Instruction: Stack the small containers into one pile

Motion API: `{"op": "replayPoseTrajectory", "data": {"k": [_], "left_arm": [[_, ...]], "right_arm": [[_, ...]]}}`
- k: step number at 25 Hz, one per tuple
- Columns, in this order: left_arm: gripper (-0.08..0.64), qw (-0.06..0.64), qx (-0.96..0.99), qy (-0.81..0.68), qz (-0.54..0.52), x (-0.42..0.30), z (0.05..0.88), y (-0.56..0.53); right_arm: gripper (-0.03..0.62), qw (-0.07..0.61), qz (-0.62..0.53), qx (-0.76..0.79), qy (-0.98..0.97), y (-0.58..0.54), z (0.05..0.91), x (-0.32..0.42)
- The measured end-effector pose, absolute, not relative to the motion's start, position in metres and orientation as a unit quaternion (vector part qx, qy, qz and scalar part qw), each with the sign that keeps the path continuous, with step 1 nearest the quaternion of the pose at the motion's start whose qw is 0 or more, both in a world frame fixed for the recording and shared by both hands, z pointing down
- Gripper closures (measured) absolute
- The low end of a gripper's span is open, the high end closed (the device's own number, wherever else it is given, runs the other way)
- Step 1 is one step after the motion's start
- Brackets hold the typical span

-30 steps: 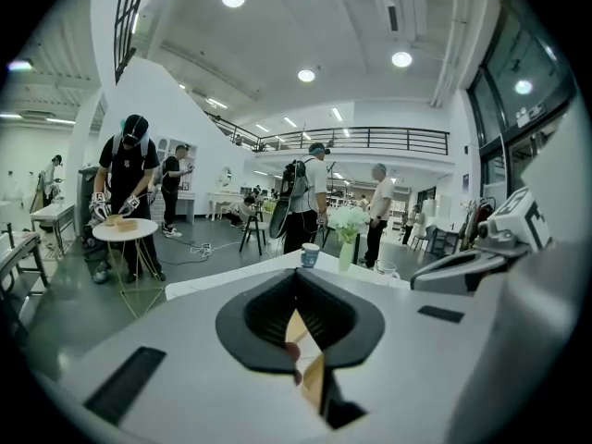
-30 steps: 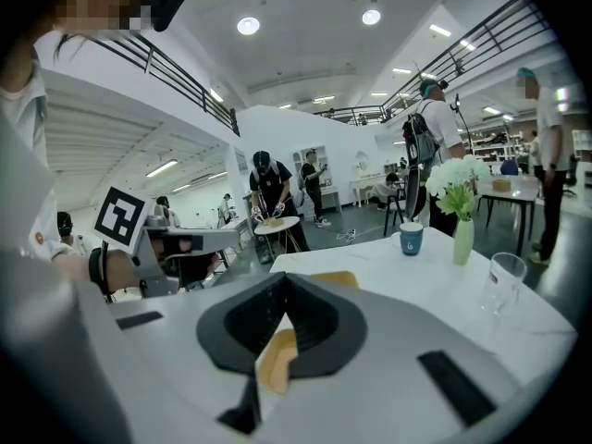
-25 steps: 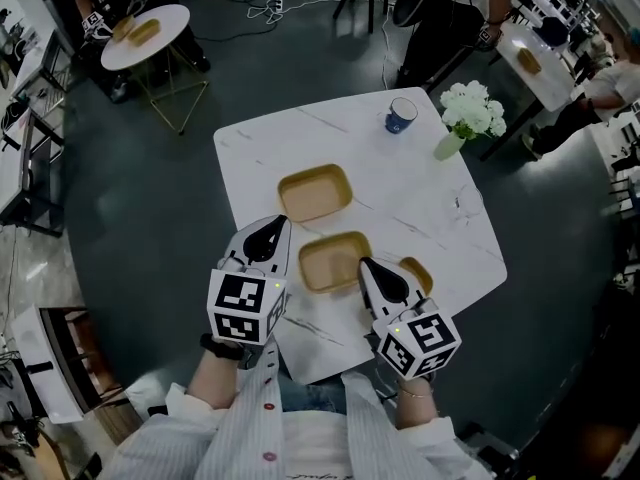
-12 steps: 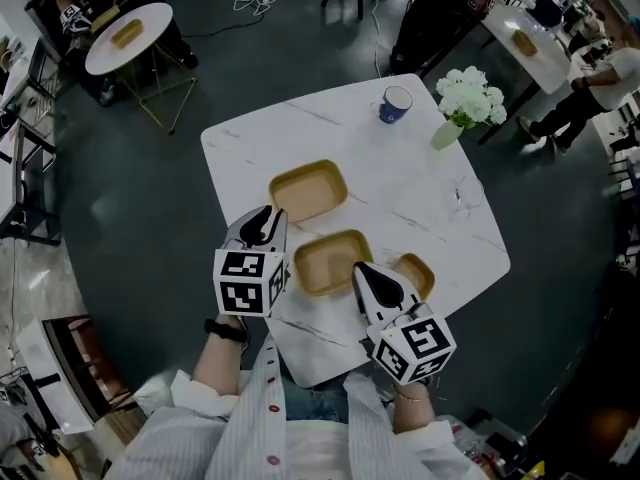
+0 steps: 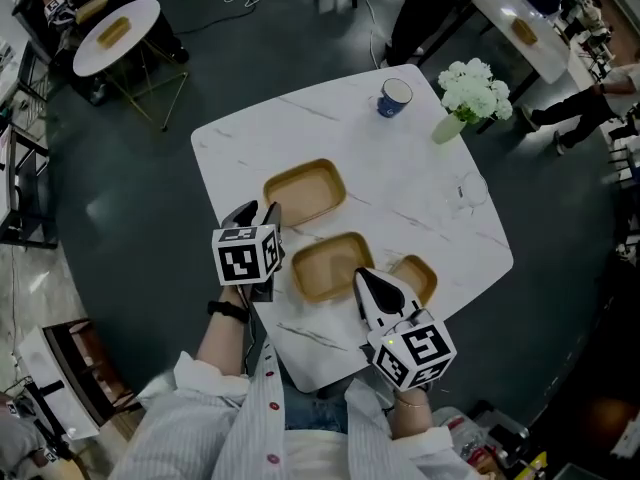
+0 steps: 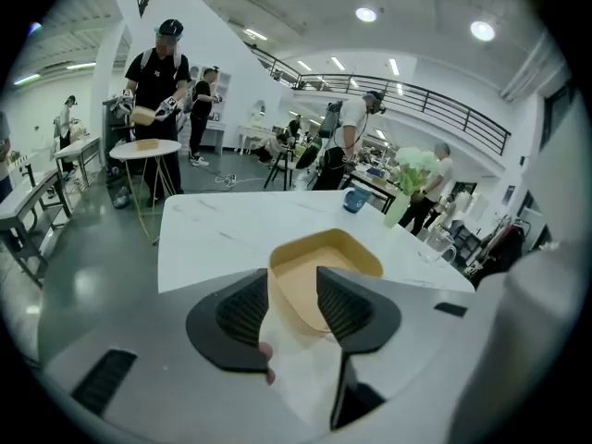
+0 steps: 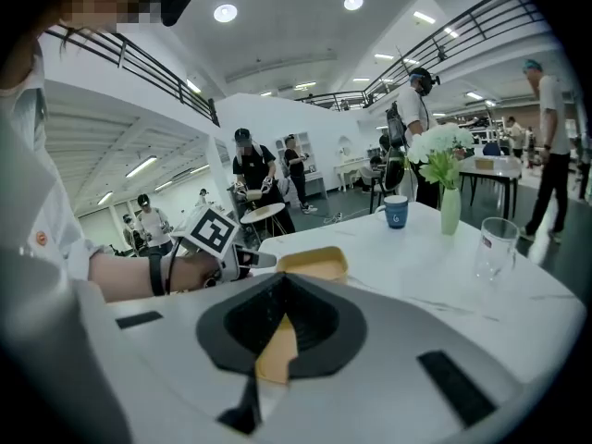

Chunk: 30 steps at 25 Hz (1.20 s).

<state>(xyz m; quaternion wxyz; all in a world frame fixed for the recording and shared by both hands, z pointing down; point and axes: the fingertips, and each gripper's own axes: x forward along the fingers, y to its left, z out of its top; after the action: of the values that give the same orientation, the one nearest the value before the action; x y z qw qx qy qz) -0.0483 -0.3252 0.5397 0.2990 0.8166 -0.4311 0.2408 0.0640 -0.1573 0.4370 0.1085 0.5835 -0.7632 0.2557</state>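
Tan rectangular plastic container [image 5: 305, 190] (the farthest of three on the white marble table [image 5: 430, 183]) is found directly ahead of the left gripper [image 5: 262, 211], its long axis running off to the right. Its near corner rim is straddled by the opening jaws, apparently not yet pinched. The right gripper [image 5: 363, 276], closed tight, is held farther off, by the right edge of the middle tan container [image 5: 325, 265].

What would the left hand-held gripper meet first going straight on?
Probably the near rim of the shallow tan plastic container; the left hand-held gripper is opening its jaws around it.
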Motion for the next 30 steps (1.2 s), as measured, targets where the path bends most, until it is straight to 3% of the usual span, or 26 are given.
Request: {"op": "replayPoseTrajectory", "data": {"k": [12, 21, 30], "left_arm": [[0.4, 0.339, 0.787, -0.434, 0.277, -0.042, 0.584, -0.345], [0.522, 0.338, 0.773, -0.446, 0.297, -0.045, 0.594, -0.347], [0.534, 0.34, 0.764, -0.461, 0.297, -0.045, 0.595, -0.35]], "right_arm": [[0.581, 0.114, 0.275, 0.582, -0.757, -0.161, 0.449, 0.061], [0.581, 0.117, 0.281, 0.589, -0.749, -0.16, 0.451, 0.064], [0.581, 0.113, 0.284, 0.596, -0.742, -0.158, 0.452, 0.072]]}}
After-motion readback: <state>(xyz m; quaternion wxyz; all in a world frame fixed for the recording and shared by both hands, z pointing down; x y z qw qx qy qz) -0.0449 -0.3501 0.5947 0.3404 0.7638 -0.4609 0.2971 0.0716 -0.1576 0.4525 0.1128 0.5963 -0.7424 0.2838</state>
